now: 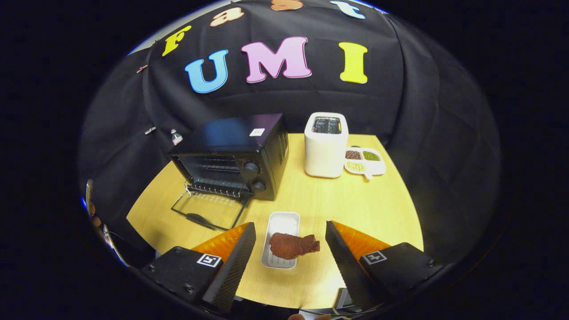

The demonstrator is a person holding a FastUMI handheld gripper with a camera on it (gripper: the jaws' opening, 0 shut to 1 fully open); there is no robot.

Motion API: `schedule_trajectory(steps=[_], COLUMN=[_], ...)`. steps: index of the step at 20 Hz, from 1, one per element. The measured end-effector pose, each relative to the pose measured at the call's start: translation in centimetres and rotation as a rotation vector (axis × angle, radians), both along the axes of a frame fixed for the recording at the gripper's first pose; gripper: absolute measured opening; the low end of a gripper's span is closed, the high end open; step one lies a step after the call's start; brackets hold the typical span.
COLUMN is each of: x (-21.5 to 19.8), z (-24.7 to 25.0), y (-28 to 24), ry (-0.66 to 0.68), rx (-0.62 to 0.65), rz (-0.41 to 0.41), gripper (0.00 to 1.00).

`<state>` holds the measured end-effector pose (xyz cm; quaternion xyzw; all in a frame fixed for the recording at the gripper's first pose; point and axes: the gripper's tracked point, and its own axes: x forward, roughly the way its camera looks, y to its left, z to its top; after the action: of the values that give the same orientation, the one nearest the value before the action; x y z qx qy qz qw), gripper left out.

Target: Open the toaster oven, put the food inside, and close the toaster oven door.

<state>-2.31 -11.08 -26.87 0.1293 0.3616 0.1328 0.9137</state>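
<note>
A black toaster oven (235, 153) stands at the back left of the wooden table, its glass door (208, 212) folded down flat and the wire rack inside showing. A brown piece of fried food (292, 246) lies on a small white tray (281, 222) between my fingers, a little ahead of the tips. My gripper (290, 233) is open, fingers wide apart on either side of the tray, touching nothing. The oven sits beyond my left finger.
A white pop-up toaster (325, 144) stands right of the oven. Next to it lies a white divided dish (365, 162) with grains and beans. The bare wooden table (364, 204) stretches ahead of my right finger. Black cloth walls close the booth.
</note>
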Motion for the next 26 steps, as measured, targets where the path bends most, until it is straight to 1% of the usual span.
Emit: schedule_trajectory(steps=[3, 5, 7, 9, 12, 13, 14, 15, 17, 18, 21, 23, 26], x=[-0.5, -0.5, -0.1, 0.0, -0.3, -0.2, 0.0, 0.1, 0.2, 0.3, 0.4, 0.3, -0.3], z=[-5.0, -7.5, -9.7, -10.9, -10.3, -10.0, -9.5, -9.2, -8.4, -7.5, -4.0, -1.1, 2.9], y=[-0.3, -0.4, -0.2, 0.4, 0.6, 0.8, 0.8, 0.5, 0.1, 0.0, 0.4, 1.8, 5.5], ry=[0.131, 0.218, 0.282, 0.342, 0.388, 0.383, 0.379, 0.357, 0.308, 0.287, 0.209, 0.151, 0.079], rx=[0.061, 0.129, 0.176, 0.248, 0.363, 0.397, 0.417, 0.402, 0.367, 0.369, 0.378, 0.381, 0.396], rz=[0.048, 0.053, 0.052, 0.059, 0.048, 0.041, 0.025, 0.017, 0.001, -0.015, -0.053, -0.058, -0.039], gripper=[0.99, 0.99, 0.96, 0.83, 0.39, 0.25, 0.17, 0.15, 0.14, 0.11, 0.11, 0.11, 0.11])
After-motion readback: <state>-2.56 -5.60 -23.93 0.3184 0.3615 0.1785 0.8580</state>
